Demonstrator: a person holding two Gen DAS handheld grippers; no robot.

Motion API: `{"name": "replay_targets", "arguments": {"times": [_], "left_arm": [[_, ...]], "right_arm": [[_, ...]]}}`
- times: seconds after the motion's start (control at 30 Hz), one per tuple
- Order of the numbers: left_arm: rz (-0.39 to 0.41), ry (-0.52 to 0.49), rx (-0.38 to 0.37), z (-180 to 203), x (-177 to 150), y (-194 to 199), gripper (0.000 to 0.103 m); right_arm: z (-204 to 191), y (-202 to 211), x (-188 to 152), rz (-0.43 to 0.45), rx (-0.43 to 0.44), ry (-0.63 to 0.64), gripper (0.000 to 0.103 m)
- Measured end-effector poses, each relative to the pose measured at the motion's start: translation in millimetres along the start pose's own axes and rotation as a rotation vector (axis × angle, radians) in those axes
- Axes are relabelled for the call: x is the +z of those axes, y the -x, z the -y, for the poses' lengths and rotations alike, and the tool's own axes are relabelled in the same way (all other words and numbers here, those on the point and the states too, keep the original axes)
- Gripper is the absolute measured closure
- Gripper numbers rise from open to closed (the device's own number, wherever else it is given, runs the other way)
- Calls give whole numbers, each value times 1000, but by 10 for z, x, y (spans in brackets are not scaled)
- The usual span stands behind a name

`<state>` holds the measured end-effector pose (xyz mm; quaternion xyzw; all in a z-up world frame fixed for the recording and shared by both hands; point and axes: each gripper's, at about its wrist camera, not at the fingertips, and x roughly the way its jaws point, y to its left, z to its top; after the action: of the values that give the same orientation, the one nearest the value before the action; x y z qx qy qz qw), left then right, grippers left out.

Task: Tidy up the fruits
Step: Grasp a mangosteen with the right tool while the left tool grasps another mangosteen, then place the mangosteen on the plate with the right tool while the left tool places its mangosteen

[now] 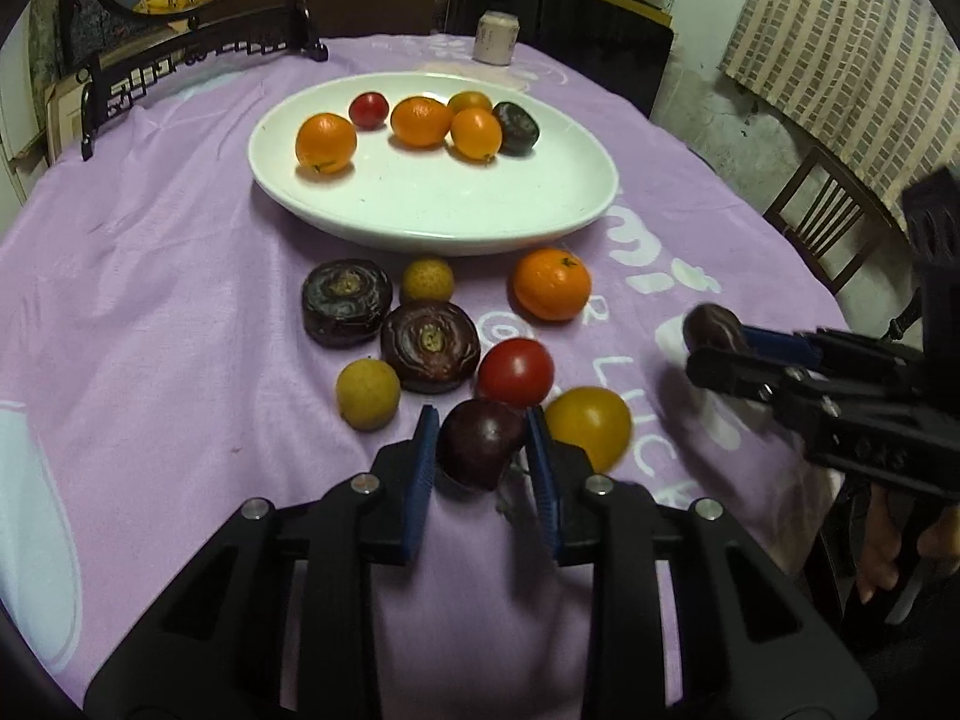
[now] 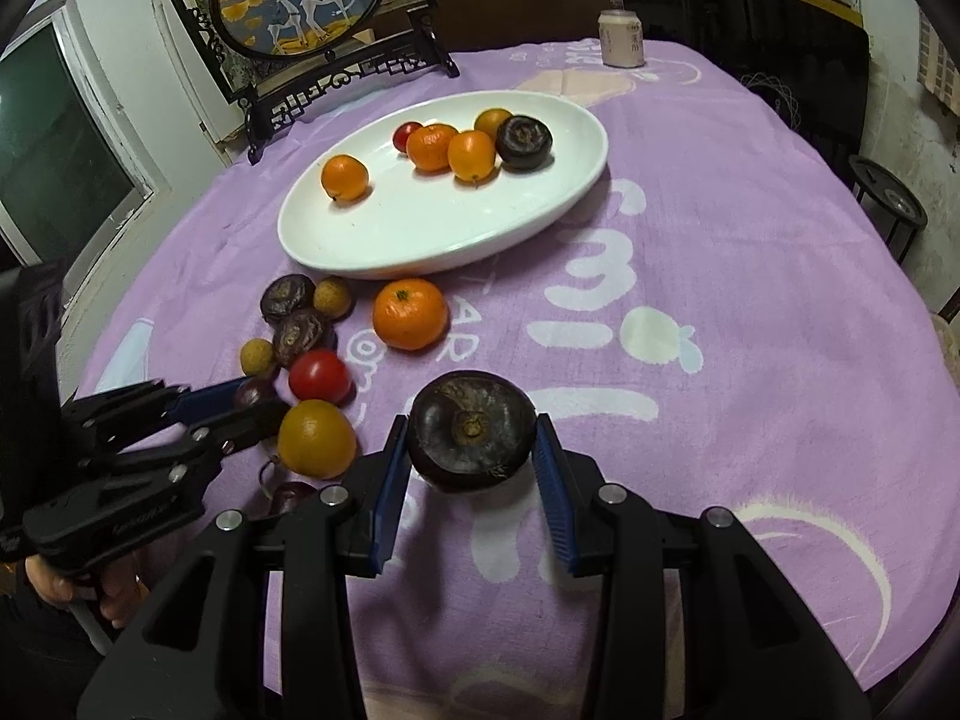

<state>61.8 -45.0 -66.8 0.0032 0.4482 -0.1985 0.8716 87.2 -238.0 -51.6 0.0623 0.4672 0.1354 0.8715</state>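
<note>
A white oval plate (image 1: 432, 222) (image 2: 432, 240) holds several fruits: oranges, a small red tomato and a dark water chestnut. Loose fruits lie in front of it: two dark water chestnuts (image 1: 347, 302), an orange (image 1: 552, 284) (image 2: 410, 313), a red tomato (image 1: 515, 372) (image 2: 319, 377), a yellow-orange fruit (image 1: 591, 426) (image 2: 316, 438) and two small yellow ones. My left gripper (image 1: 480, 450) is shut on a dark purple plum (image 1: 480, 444). My right gripper (image 2: 471, 450) is shut on a dark water chestnut (image 2: 471, 438), held above the cloth.
A purple printed cloth (image 2: 720, 240) covers the table. A pale can (image 1: 497, 37) (image 2: 623, 39) stands at the far edge. A framed deer screen (image 2: 300, 0) stands at the back left. A wooden chair (image 1: 822, 216) is off the right edge.
</note>
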Motion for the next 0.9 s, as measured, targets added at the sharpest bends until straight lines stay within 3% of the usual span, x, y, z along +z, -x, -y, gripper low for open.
{"name": "replay_targets", "arguments": {"times": [0.23,0.4,0.57,0.73,0.9], "left_arm": [[27,32,-27,-149,-9,227,73],[59,37,-9,-284,202,320,73],[61,34,25,-427,858,196,73],[42,54,67,-460,1610,-204,73],[0,60,66,-445,1866,-597,73]], "right_arm": [[-218,-13,113,7,9,41,62],[-288,-95,220,1,20,57,62],[-314,-165,655,24,16,96,62],[-195,-411,1206,71,-81,122,62],[59,-740,1375,13,-106,93,62]]}}
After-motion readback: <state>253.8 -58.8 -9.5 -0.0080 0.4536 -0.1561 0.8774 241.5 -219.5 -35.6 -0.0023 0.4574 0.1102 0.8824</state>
